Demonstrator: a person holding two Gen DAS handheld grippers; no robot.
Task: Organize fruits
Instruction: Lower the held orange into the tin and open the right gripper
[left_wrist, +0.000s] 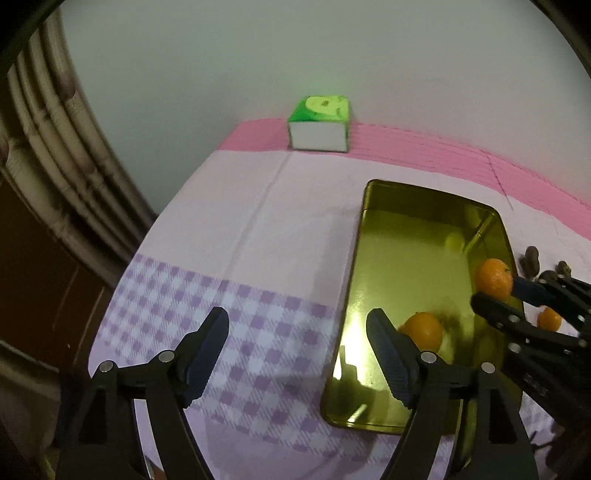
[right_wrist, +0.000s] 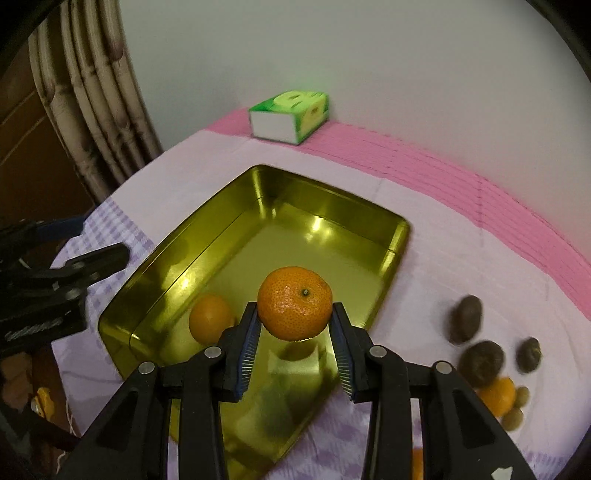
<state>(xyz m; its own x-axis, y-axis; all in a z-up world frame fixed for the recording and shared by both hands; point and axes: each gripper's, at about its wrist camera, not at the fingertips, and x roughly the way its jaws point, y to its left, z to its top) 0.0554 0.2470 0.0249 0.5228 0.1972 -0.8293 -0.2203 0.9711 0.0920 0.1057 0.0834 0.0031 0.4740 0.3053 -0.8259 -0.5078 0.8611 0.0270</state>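
Tin tray (right_wrist: 177, 254) sits mid-tabletop (right_wrist: 443, 258) on the cloth, long axis running from the near edge toward the far edge. Tissue box (right_wrist: 290, 122) at the far edge, against the wall, behind the tray. 1 mandarin (right_wrist: 210, 323) lies in the tray's near end. A 2nd mandarin (right_wrist: 294, 302) is above the tray's near end, between the fingers of the right hand-held gripper (right_wrist: 294, 332). Left hand-held gripper (left_wrist: 297, 354) is over the cloth just left of the tray's near-left corner. Right of the tray, toward the near-right part of the tabletop: 3 dark fruits (right_wrist: 480, 360) clustered, with another mandarin (right_wrist: 498, 395) and 2 small round fruits (right_wrist: 515, 419) just before them.
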